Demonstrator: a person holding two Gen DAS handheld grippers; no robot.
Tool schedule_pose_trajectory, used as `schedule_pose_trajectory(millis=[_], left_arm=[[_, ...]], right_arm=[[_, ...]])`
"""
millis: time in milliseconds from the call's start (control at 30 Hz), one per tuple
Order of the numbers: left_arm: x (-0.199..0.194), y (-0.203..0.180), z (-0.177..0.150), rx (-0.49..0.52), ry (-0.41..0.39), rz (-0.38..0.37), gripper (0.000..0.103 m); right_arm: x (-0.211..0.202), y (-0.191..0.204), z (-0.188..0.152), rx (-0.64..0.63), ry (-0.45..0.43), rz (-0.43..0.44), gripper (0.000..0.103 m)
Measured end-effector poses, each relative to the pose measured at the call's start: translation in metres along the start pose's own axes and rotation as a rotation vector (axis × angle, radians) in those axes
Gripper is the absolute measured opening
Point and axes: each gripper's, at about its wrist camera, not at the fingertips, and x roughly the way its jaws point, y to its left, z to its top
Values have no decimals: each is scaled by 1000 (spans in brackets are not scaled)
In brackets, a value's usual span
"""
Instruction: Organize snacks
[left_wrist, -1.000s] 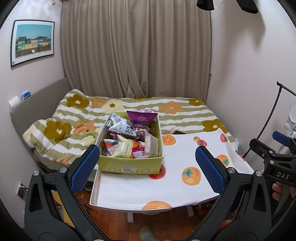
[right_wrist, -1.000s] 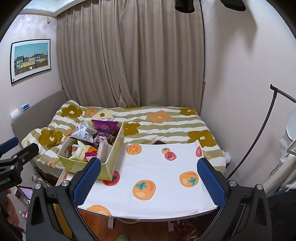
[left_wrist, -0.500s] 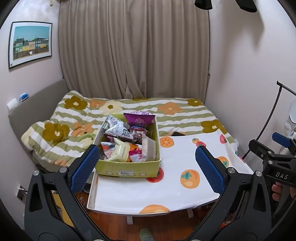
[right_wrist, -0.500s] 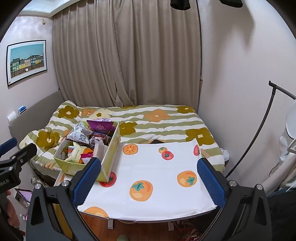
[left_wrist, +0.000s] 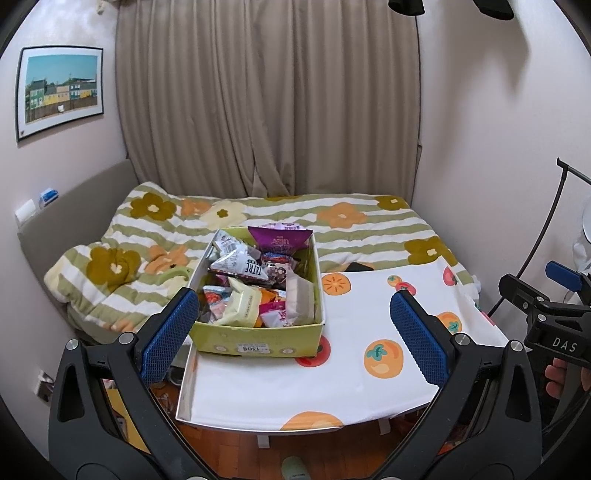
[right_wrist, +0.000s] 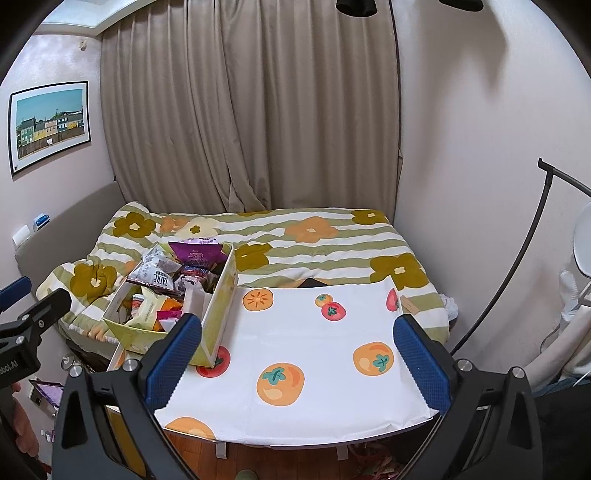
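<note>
on the table, a green box brims with snack packets; left gripper and right gripper spread apart, holding nothing

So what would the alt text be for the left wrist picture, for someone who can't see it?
An open yellow-green box heaped with snack packets sits on the left of a white table printed with orange fruit, at the foot of a flower-patterned bed. The left hand-held gripper frames the view, blue pads wide apart and empty. The right hand-held gripper's black body shows at the right edge.
</note>
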Motion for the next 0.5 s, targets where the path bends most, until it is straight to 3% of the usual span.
schedule_pose_trajectory(millis=[500], left_arm=[[13, 7, 0, -2, 15, -5, 103]], right_arm=[[12, 3, 3, 4, 22, -23, 103]])
